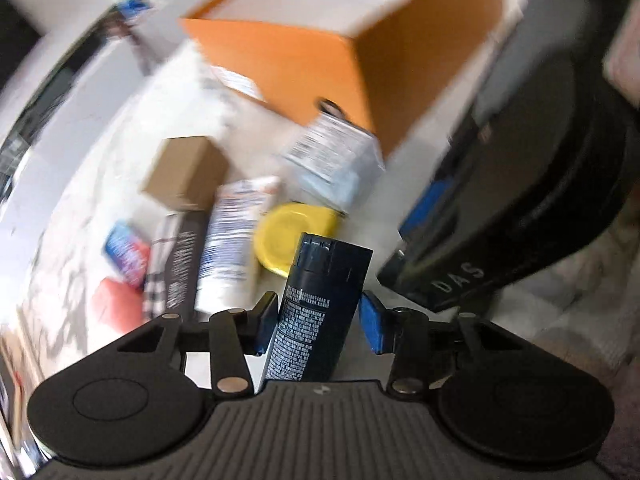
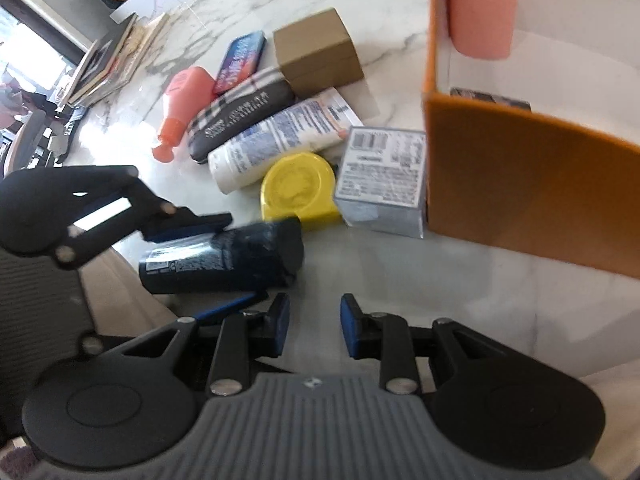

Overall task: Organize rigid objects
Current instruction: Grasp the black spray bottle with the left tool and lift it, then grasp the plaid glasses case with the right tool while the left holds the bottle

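Holding both tools pitched steeply down toward the white marble tabletop (image 2: 400,276), we see the left gripper (image 1: 316,324) straddling a dark blue cylindrical bottle with white print (image 1: 320,312). Its left pad lies against the bottle's side, while the right pad stands just clear of it, so the tongs bracket the bottle at a middling width without a sure clamp. From the right wrist view the bottle lies sideways at the near left edge of the table, cap end pointing right.

The right gripper (image 2: 314,326) hangs just right of that bottle, its tongs narrow and empty over bare marble.

Farther off sits a cluster: a yellow round plastic tub (image 2: 296,186), a white printed tube (image 2: 280,136) and a grey printed carton (image 2: 382,176). To the right stands the open orange cardboard box (image 2: 520,184), and a pink plastic bottle (image 2: 480,12) is upright inside it.
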The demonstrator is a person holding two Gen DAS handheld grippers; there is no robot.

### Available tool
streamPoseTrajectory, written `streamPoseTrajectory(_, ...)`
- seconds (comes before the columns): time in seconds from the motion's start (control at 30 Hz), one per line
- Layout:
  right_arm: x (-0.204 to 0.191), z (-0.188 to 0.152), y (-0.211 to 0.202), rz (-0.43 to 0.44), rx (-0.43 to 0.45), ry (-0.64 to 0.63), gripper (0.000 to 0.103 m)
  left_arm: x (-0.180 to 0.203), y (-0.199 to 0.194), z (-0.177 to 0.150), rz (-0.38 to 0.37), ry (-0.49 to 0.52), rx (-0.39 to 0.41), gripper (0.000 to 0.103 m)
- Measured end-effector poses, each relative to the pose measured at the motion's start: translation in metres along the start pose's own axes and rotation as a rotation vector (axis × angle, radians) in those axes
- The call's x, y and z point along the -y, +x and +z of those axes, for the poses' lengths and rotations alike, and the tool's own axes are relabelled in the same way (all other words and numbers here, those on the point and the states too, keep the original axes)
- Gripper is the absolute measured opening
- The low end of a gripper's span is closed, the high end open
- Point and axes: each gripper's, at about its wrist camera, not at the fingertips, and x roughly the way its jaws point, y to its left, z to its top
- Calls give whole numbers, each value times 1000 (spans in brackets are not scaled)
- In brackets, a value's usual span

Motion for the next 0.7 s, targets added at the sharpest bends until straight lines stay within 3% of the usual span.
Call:
streamPoseTrajectory(0.4, -36, 20, -18, 66, 132, -104, 30, -60, -44, -46, 83, -487, 164, 46)
streamPoseTrajectory(0.57, -46, 36, -10, 33, 121, -166, 30, -99, -53, -60, 66, -710, 204, 45)
streamPoseTrajectory(0.7, -60, 52, 2, 16, 102, -282, 30, -123, -56, -70, 64, -801, 228, 45)
